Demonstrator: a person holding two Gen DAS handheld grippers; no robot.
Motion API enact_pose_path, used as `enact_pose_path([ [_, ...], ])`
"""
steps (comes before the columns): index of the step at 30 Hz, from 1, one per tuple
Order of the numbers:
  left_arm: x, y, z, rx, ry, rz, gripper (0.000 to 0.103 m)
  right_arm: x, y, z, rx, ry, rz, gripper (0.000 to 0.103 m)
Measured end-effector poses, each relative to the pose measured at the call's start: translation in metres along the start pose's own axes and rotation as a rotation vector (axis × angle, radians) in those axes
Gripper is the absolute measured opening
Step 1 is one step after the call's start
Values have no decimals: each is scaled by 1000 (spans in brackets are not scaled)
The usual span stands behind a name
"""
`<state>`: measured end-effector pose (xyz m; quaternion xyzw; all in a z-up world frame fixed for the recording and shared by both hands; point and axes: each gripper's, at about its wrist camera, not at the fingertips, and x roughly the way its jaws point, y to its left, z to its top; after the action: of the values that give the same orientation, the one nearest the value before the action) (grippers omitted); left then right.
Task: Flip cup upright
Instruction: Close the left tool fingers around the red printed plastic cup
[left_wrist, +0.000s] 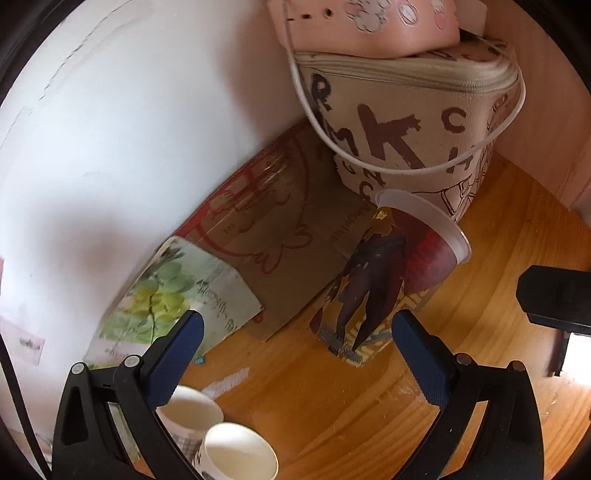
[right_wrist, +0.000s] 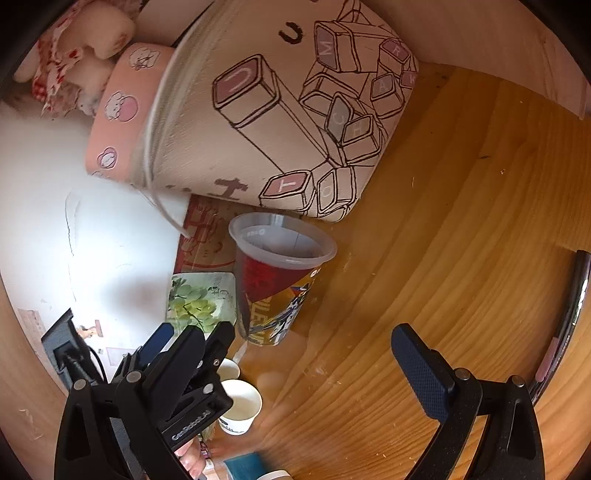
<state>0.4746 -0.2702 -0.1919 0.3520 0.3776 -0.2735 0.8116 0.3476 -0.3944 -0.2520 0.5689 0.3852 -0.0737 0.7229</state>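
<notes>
The left wrist view looked down past the left gripper (left_wrist: 295, 328), its 2 blue-padded fingers (left_wrist: 177, 354) spread wide and grasping nothing, onto a wooden table (left_wrist: 480, 258). Ahead of the gap stood the cup (left_wrist: 380, 280), a tall printed plastic cup with a frosted rim, mouth up and apparently already upright, though it appeared tilted in this lens. Behind it sat a brown cardboard panel (left_wrist: 280, 229) against a white wall (left_wrist: 129, 129), and a beige zip pouch (left_wrist: 406, 122) with a white cable (left_wrist: 314, 122) looped over it. 2 small white paper cups (left_wrist: 240, 450) sat open-mouthed near the bottom edge. The right wrist view showed the right gripper (right_wrist: 306, 343) likewise released, its jaws wide apart and empty. The left gripper body overlapped its left finger. The cup (right_wrist: 273, 288) stood on the table (right_wrist: 461, 221) between the pouch (right_wrist: 266, 122) and the paper cups (right_wrist: 240, 406), its open rim facing up, close to both grippers but touched by neither. Judging by its thin translucent wall, the cup was probably light, slightly flexible and smooth, so a gentle hold across the middle of the printed body would likely suit better than pinching the rim.
</notes>
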Motion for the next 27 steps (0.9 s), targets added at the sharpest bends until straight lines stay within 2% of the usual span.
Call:
enact_pose_path([
  [5, 8, -9, 3, 49, -48, 42, 101, 2, -3, 4, 2, 1, -5, 101],
  [13, 25, -26, 5, 155, -64, 63, 101, 4, -9, 12, 4, 12, -17, 99],
  [17, 36, -29, 11, 166, -55, 54, 94, 0, -12, 15, 2, 14, -20, 99],
  [20, 47, -28, 17, 148, -28, 44, 88, 1, -16, 18, 11, 18, -27, 99],
  [22, 51, -27, 21, 128, -24, 25, 87, 2, -17, 19, 16, 21, -31, 99],
  [23, 52, -26, 22, 120, -24, 18, 84, 2, -18, 20, 16, 22, -32, 99],
  [24, 55, -23, 25, 112, -25, 5, 74, 0, -20, 22, 15, 24, -32, 99],
  [26, 60, -22, 28, 97, -8, -3, 66, -3, -23, 24, 12, 29, -31, 99],
  [27, 58, -22, 30, 90, -8, -1, 66, -4, -23, 25, 11, 30, -31, 99],
])
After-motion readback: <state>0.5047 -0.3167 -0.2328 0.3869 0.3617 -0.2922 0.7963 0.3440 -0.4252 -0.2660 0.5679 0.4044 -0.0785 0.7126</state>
